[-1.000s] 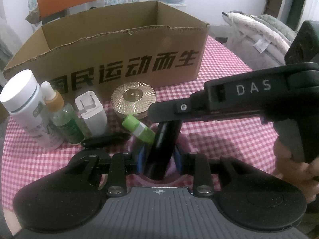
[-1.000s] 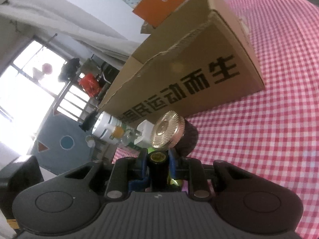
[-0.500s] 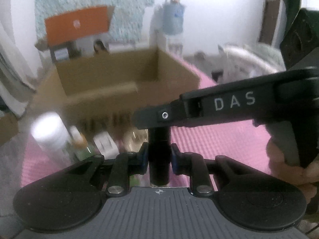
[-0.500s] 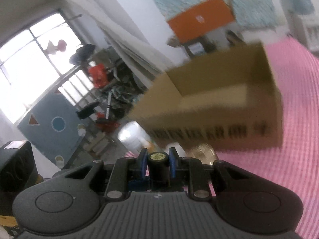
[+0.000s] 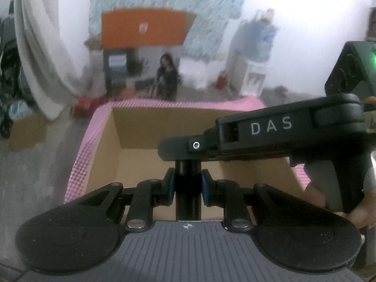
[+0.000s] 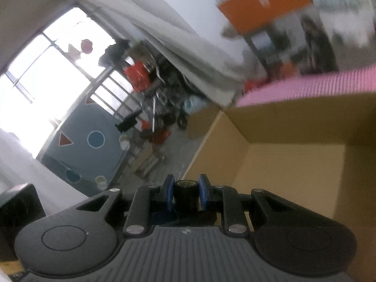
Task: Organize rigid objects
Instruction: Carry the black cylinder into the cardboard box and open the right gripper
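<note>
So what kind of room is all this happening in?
Probably a lived-in home room: a pink checked tablecloth under the cardboard box, a white curtain by a big window, a water dispenser.

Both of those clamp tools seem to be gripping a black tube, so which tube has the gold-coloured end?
The right gripper holds it: its short black tube shows a gold-rimmed end. The left gripper holds a black tube showing no gold.

I see a bright barred window on the left, a white curtain, and a water dispenser against the white wall.
</note>
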The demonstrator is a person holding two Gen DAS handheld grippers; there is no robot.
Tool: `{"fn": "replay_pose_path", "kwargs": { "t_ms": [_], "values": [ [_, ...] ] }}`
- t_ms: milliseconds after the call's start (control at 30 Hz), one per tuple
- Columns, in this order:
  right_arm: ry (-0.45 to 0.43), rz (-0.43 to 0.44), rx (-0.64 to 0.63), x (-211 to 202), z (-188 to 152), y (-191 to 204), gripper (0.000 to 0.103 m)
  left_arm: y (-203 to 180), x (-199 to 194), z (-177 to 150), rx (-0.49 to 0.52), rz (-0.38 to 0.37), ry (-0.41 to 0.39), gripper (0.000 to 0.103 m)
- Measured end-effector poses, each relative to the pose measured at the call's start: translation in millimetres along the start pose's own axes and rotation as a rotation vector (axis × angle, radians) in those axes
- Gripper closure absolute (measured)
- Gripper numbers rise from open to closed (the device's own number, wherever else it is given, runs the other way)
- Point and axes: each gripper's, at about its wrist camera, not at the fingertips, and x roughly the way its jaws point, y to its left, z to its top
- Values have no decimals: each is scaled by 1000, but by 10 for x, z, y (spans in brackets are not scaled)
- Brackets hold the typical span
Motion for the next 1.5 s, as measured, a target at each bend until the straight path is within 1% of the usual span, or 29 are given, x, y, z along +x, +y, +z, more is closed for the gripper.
{"fn": "replay_pose_path", "kwargs": {
  "t_ms": [133,233,367,467,533,600,700,833,900,1067,1133,1233,1300,1367,1433,1500],
  "values": [
    [113,-5,118,460,237,-374,79,201,409,104,-23,38,107,82],
    [190,-17,201,774,350,-640,79,292,658,133,-18,70,171,82],
    [266,-41,248,1088,408,-840,79,381,893,159,-17,107,237,82],
    [313,-75,260,1292,431,-928,79,430,1004,162,-8,137,268,82],
    [346,-86,272,1432,426,-992,77,434,1059,166,2,156,287,81],
    [363,-116,290,1523,398,-1062,76,443,1062,170,8,167,283,80],
    [365,-132,323,1538,352,-1134,76,438,991,180,10,182,259,77],
    [322,-116,334,1358,343,-1128,76,443,812,221,-5,174,207,67],
    [291,-111,328,1219,366,-1096,75,423,660,224,-13,173,173,65],
    [189,-79,284,666,356,-871,75,368,182,207,-57,138,72,58],
    [142,-68,254,390,272,-756,75,332,-2,192,-59,123,26,53],
    [72,-46,199,-44,105,-573,75,257,-262,97,-53,101,-21,50],
    [25,-35,165,-327,-49,-445,75,225,-393,3,-52,78,-38,49],
    [-6,-27,125,-556,-233,-343,75,191,-452,-113,-49,46,-37,47],
    [-20,-24,101,-699,-443,-252,72,143,-462,-278,-30,16,-11,47],
    [-24,-16,87,-800,-683,-190,66,95,-457,-442,-13,-4,23,47]
  ]
}}
